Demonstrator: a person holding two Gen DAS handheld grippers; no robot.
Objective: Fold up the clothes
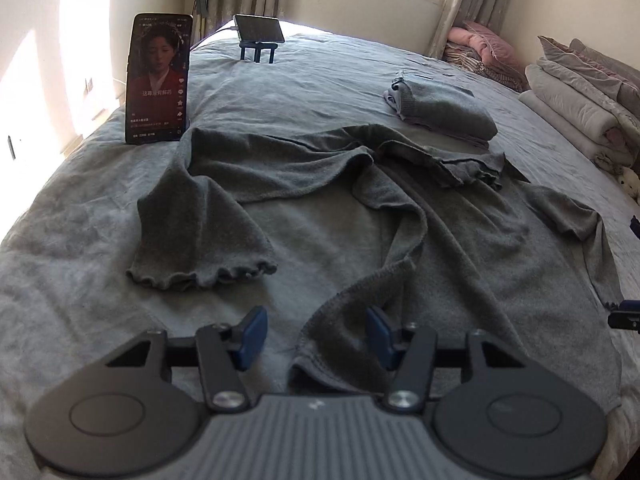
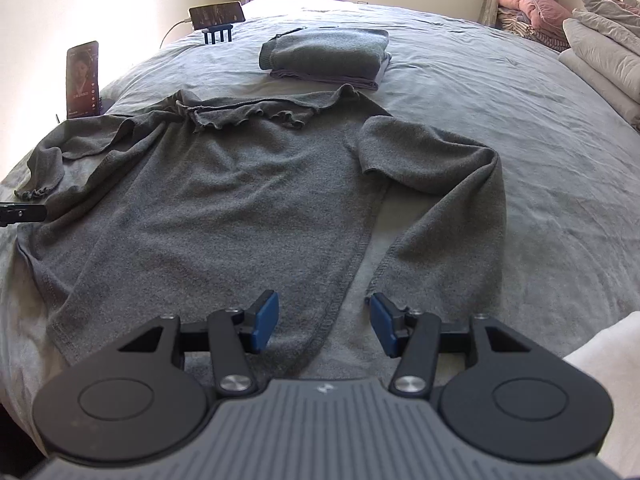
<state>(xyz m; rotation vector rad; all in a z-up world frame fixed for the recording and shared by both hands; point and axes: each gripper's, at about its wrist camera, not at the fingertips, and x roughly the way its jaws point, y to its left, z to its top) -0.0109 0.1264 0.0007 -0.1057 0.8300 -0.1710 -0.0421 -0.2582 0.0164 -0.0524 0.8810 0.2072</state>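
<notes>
Hovering my parted, empty left gripper [image 1: 316, 334] and right gripper [image 2: 324, 322] above the grey top's [image 2: 208, 184] hem; its long axis runs away up the bed [image 2: 500, 120].

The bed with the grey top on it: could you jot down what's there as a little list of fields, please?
surface: bed with grey sheet
garment being folded: grey long-sleeved top, spread out, sleeves bent, frilled cuffs
already folded: pile of folded clothes beyond the top
left gripper: open, hem edge of the top lies between its fingers, not pinched
right gripper: open, over the top's lower edge and a cuff
other items: upright phone playing a video; second phone on a stand; stacked bedding
</notes>
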